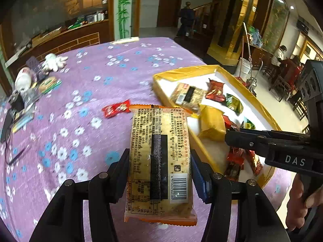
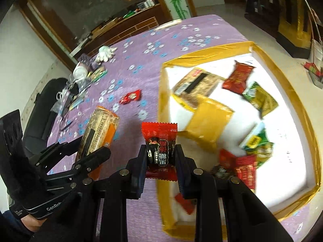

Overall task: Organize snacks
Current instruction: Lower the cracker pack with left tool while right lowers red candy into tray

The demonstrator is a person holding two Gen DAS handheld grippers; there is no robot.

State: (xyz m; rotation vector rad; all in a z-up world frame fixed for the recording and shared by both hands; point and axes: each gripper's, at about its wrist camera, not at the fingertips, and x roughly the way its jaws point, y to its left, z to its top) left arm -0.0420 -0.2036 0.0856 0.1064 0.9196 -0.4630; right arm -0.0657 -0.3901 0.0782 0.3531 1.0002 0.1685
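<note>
From the left wrist camera, the left gripper pinches a long cracker packet across its width, one pad on each long edge, near the barcode end. The packet's long axis runs straight out along the fingers, away from the camera, and it is held up off the purple flowered tablecloth. The gold-edged tray, white inside and already holding several snacks, lies ahead and to the right of this gripper; the packet's far tip sits just short of the tray's near left wall. A loose red candy lies on the cloth just left of that tip. The right gripper enters from the right, already over the tray, so it looks the nearer of the two. From the right wrist camera, the right gripper is pressed nearly together on a small red-and-black candy wrapper, which stands upright between the pads, its crimped top pointing away. The tray spreads ahead and to the right, its left wall just beside the candy, a little to its right. The left gripper with its packet sits further left over bare cloth. Both views are blurred. Each load probably needs to travel rightward, over the tray wall, before release.
</note>
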